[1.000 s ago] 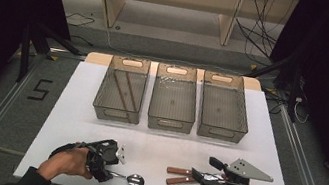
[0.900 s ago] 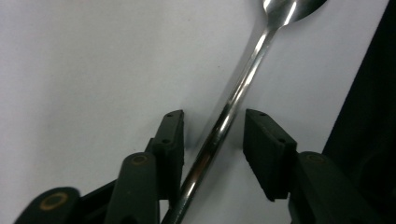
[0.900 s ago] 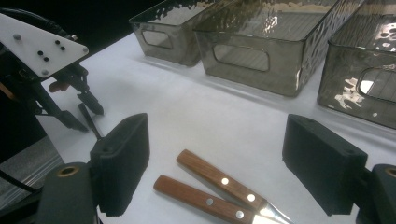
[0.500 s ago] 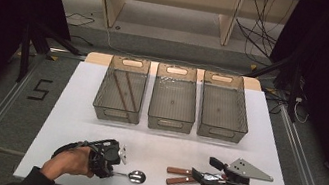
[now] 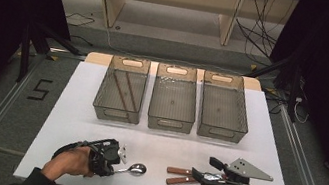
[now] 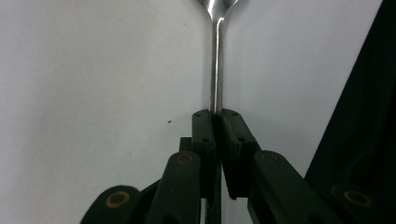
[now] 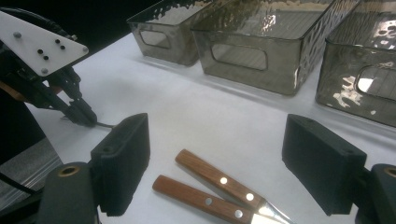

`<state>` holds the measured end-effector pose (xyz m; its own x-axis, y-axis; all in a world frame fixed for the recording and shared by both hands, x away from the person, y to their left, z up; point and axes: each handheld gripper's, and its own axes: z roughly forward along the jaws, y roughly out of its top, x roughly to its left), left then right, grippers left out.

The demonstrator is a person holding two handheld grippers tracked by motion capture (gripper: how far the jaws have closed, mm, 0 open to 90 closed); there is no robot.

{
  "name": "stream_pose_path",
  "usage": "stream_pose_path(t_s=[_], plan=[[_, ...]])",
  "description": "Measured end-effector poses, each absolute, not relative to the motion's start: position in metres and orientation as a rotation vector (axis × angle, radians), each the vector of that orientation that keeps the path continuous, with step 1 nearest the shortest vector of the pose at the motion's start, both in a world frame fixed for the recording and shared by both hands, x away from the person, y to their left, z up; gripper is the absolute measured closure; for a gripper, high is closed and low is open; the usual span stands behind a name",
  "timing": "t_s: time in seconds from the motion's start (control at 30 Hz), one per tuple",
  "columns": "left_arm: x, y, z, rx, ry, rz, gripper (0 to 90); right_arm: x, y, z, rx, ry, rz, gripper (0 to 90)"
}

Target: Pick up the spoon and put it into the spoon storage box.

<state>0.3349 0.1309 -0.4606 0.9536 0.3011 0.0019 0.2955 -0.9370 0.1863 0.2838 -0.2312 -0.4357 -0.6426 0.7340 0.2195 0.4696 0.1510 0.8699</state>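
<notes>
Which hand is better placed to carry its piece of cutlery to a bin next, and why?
The left. The left gripper has just closed on the spoon handle, so it could probably lift now. The right gripper stands open, its fingers either side of the two wooden-handled knives, gripping nothing.

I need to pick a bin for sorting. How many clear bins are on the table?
3, in a row across the table's far side: left bin holding two thin dark sticks, middle bin, right bin.
</notes>
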Motion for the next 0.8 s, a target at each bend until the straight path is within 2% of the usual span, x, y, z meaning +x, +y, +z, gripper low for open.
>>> stream_pose_path(t_s=[0.43, 0.8], plan=[[0.342, 0.13, -0.456, 2.861, 0.52, 0.082, 84.2, 0.284, -0.232, -0.435, 1.177, 2.17, 1.487, 24.3], [0.357, 0.124, -0.434, 2.678, 0.63, 0.114, 84.2, 0.283, -0.232, -0.435, 1.172, 2.169, 1.488, 24.2]])
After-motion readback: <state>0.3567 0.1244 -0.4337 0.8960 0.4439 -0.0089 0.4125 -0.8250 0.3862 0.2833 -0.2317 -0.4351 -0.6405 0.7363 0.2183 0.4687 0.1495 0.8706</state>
